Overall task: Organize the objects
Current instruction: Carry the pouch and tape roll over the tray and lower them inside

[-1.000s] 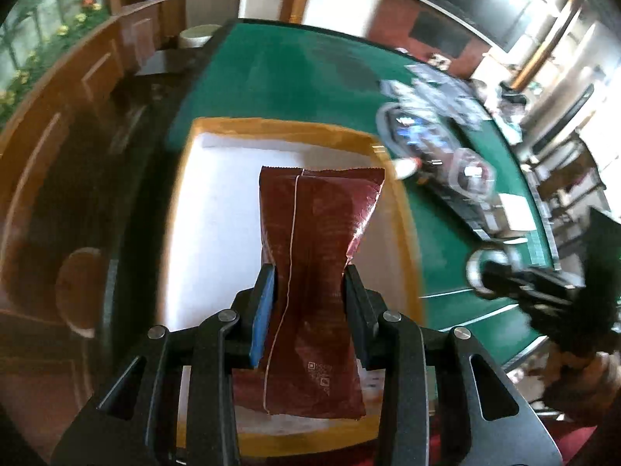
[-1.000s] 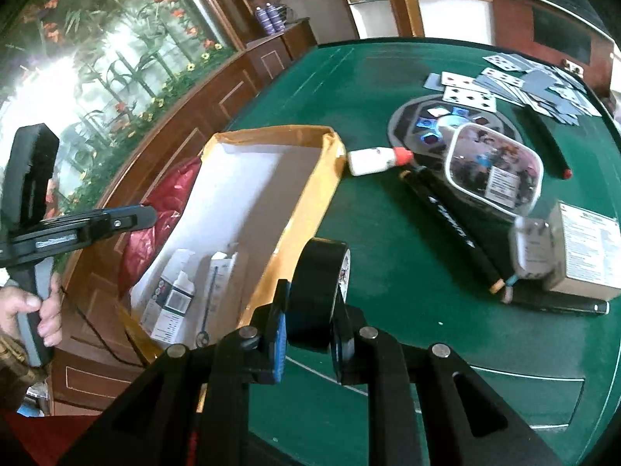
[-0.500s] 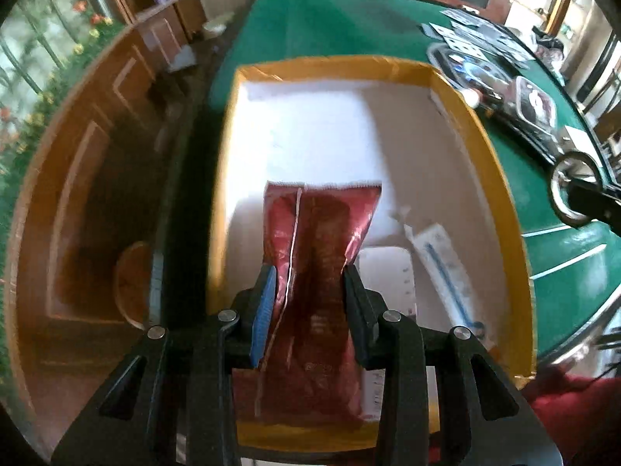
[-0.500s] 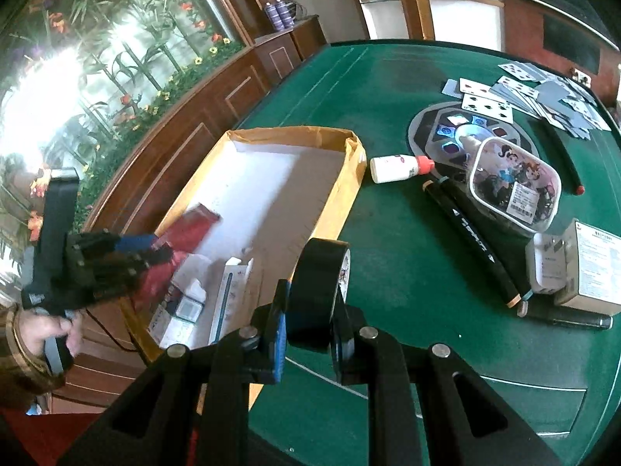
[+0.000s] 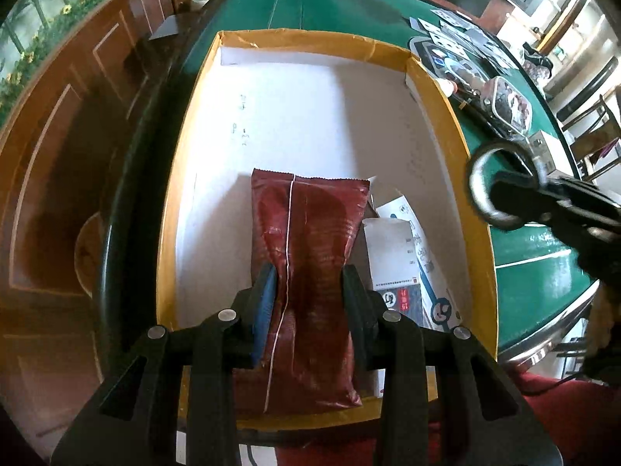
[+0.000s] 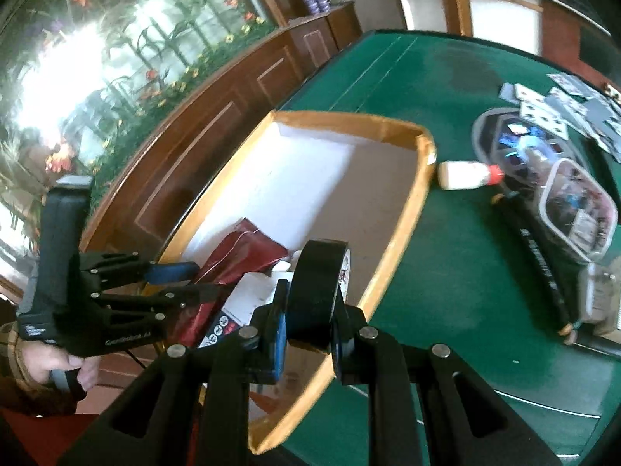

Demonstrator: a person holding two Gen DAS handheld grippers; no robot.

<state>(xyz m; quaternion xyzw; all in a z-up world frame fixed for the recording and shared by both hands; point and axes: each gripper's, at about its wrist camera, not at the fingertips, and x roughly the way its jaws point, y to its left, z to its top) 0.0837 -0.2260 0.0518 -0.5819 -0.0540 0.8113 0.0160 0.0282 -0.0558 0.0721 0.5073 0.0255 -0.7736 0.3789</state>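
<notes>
Lowered: left tool [image 5: 308,285] clamping red packet [image 5: 310,240] into box [image 5: 450,116] | right tool [image 6: 308,308] pinching tape roll [image 6: 318,291], seemingly nearer

You have one cardboard box [image 5: 469,178] on the green table [image 6: 446,233], and inside it one dark red foil packet [image 5: 310,240] plus at least two white printed cartons [image 5: 403,256], though overlap makes their exact count unclear. You are holding one roll of black tape [image 6: 318,287]. Out on the felt you can count one small white bottle with a red cap [image 6: 465,174], one clear lidded container [image 6: 578,213], one black marker [image 6: 543,279], one round dark disc [image 6: 516,143], and a scatter of playing cards [image 6: 555,105], too blurred to number.
</notes>
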